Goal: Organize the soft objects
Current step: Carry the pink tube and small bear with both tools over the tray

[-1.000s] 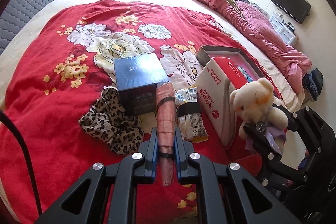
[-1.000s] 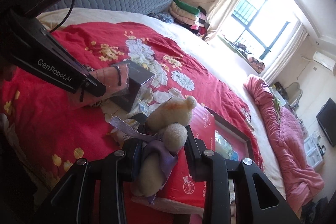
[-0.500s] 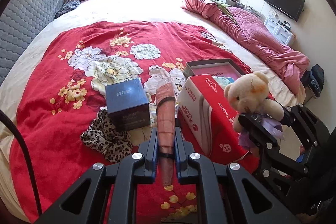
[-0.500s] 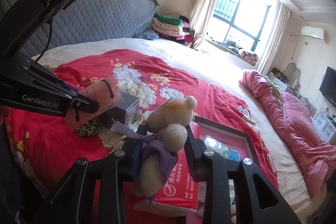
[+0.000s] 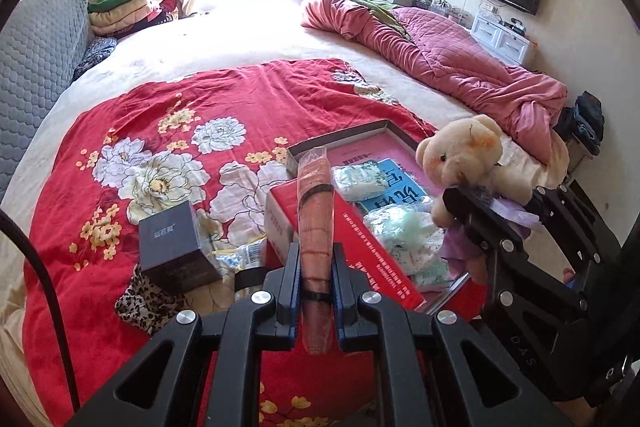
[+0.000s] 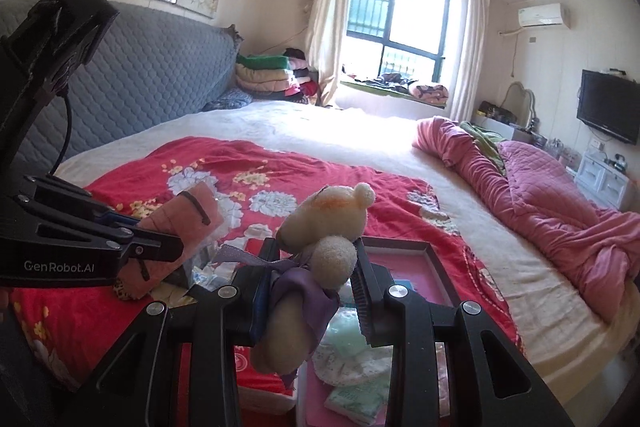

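- Left wrist view: the left claw (image 5: 315,281) is clenching a long pinkish-brown soft piece in clear wrap (image 5: 316,227), black bands crossing it; the piece is sticking up and forward between the blue pads, above the bed.
- Left wrist view: at the right edge, the right claw (image 5: 486,205) is gripping a cream teddy bear (image 5: 464,157) with a purple ribbon, its head rising above the black fingers.
- Left wrist view: below both claws, an open shallow box (image 5: 340,141) is lying on the red floral blanket (image 5: 120,115); pale soft packets (image 5: 404,227) and a blue booklet (image 5: 394,183) are lying inside it, and a red lid (image 5: 360,239) is leaning over its near side.
- Left wrist view: a dark cube box (image 5: 174,247) is standing to the left of the lid, partly over a leopard-print cloth (image 5: 140,301).
- Right wrist view: the right claw (image 6: 314,291) is squeezing the teddy bear (image 6: 320,243) at its purple-wrapped middle, head uppermost, over the open box (image 6: 424,251).
- Right wrist view: at the left, the left claw (image 6: 160,247) is holding the pinkish piece (image 6: 180,223) above the blanket (image 6: 280,163).
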Demonstrator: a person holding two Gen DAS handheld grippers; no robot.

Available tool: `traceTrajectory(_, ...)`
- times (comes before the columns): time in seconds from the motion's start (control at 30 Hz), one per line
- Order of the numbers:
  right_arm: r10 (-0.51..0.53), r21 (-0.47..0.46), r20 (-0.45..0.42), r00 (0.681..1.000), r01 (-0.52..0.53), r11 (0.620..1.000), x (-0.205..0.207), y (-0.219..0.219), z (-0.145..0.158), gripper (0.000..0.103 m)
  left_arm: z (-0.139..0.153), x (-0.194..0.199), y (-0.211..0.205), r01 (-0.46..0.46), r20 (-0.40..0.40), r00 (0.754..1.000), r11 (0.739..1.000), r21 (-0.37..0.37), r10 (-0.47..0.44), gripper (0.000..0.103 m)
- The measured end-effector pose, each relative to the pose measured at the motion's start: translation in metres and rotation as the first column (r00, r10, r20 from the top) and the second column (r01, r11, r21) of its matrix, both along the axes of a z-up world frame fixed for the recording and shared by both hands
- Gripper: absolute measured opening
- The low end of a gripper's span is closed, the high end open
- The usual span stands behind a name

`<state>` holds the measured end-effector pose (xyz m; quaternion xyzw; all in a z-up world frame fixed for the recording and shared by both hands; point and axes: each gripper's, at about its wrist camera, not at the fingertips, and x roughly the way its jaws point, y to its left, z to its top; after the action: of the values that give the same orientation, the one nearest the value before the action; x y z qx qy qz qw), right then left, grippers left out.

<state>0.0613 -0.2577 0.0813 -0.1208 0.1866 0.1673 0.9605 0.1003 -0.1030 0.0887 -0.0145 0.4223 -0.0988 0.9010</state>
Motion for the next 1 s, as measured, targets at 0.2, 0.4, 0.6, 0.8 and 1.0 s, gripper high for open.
traceTrajectory(0.2,-0.072,0.053,0.002,0.997,0.071,0.996,0.002,-0.034,0.009,0.036,0.008,0.013,-0.031,0.031,0.01,0.999,1.0,0.001,-0.031,0.013)
traceTrajectory(0.4,-0.147,0.108,-0.002,0.989,0.146,0.983,0.008,-0.068,0.013,0.036,0.013,0.023,-0.061,0.078,0.022,0.997,0.997,0.011,-0.078,0.013)
traceTrajectory(0.6,-0.206,0.147,-0.014,0.978,0.206,0.967,0.009,-0.097,0.014,0.036,0.01,0.036,-0.081,0.111,0.011,0.994,0.994,0.003,-0.111,0.013)
traceTrajectory(0.8,-0.243,0.172,-0.031,0.97,0.245,0.954,0.013,-0.115,0.011,0.036,0.001,0.046,-0.105,0.15,-0.012,0.989,0.989,-0.002,-0.15,0.013)
traceTrajectory(1.0,-0.267,0.19,-0.055,0.962,0.273,0.943,0.019,-0.133,0.006,0.036,-0.017,0.057,-0.127,0.178,-0.058,0.982,0.984,-0.004,-0.178,0.013)
